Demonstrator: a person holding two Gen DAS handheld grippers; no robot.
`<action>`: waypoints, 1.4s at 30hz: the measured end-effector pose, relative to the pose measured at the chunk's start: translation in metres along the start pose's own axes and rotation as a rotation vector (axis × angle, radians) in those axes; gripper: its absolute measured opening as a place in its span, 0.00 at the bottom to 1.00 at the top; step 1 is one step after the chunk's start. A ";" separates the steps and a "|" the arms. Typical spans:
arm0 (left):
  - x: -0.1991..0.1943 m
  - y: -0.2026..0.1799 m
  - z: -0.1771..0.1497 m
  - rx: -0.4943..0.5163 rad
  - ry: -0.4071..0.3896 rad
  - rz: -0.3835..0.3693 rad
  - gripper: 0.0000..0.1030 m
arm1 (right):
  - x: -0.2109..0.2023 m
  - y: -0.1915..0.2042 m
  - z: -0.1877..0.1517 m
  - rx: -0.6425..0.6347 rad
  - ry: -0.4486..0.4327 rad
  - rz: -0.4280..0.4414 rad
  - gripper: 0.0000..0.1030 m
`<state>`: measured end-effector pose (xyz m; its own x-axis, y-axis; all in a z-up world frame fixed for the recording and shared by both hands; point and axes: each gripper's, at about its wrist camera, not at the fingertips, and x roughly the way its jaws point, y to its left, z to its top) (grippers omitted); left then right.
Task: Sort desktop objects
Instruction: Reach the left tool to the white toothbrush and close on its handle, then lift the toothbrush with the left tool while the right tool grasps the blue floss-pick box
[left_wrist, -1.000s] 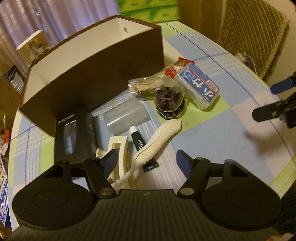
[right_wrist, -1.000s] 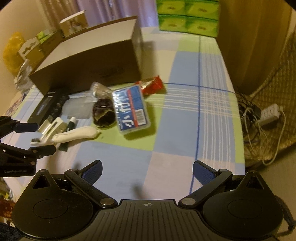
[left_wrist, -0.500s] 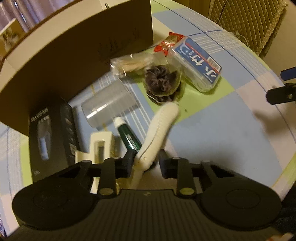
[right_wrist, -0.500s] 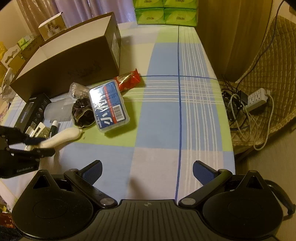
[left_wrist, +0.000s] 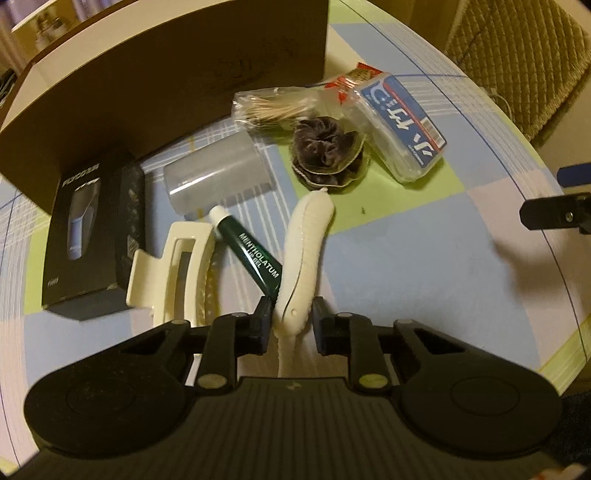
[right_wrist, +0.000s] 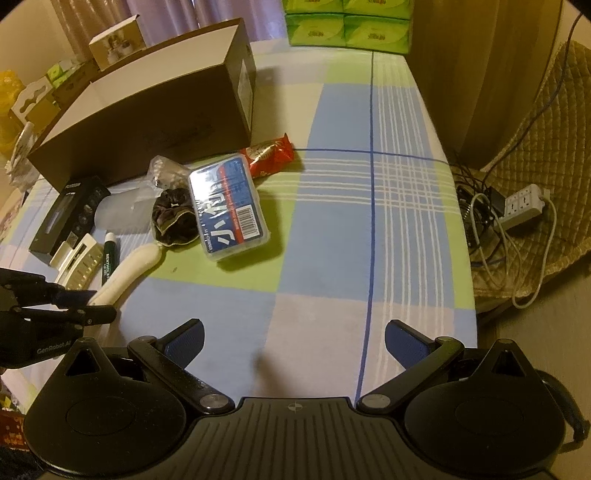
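My left gripper (left_wrist: 291, 317) is shut on the near end of a long white curved handle (left_wrist: 306, 240), which still lies on the tablecloth; its far tip points at a dark scrunchie (left_wrist: 325, 151). Just left of it lie a green Mentholatum tube (left_wrist: 247, 247) and a cream hair claw (left_wrist: 173, 266). In the right wrist view the same white handle (right_wrist: 129, 271) runs out from the left gripper (right_wrist: 85, 306). My right gripper (right_wrist: 295, 334) hangs open over bare cloth with nothing between its fingers.
A big brown cardboard box (left_wrist: 166, 74), open on top, stands at the back. Before it lie a black shaver box (left_wrist: 88, 229), a translucent cup (left_wrist: 218, 173), a toothpick bag (left_wrist: 273, 107), a blue-labelled clear case (left_wrist: 402, 125) and a red snack wrapper (right_wrist: 269, 155). The table edge (right_wrist: 461, 221) drops off at right.
My left gripper moved forward and closed from wide open onto the white handle. My right gripper drew back from the objects and stayed open.
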<state>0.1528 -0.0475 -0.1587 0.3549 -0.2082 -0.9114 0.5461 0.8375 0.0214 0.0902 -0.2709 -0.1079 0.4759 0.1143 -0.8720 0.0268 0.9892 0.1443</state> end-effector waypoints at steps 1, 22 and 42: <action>-0.002 0.001 -0.001 -0.013 -0.007 -0.002 0.18 | 0.000 0.000 0.000 -0.003 -0.001 0.002 0.98; -0.061 0.026 0.006 -0.163 -0.156 -0.026 0.16 | 0.020 0.026 0.025 -0.135 -0.074 0.096 0.97; -0.082 0.049 0.011 -0.221 -0.220 -0.034 0.16 | 0.063 0.044 0.056 -0.216 -0.090 0.081 0.73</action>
<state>0.1581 0.0050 -0.0784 0.5085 -0.3220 -0.7986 0.3910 0.9127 -0.1190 0.1709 -0.2256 -0.1304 0.5453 0.1945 -0.8154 -0.1981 0.9751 0.1001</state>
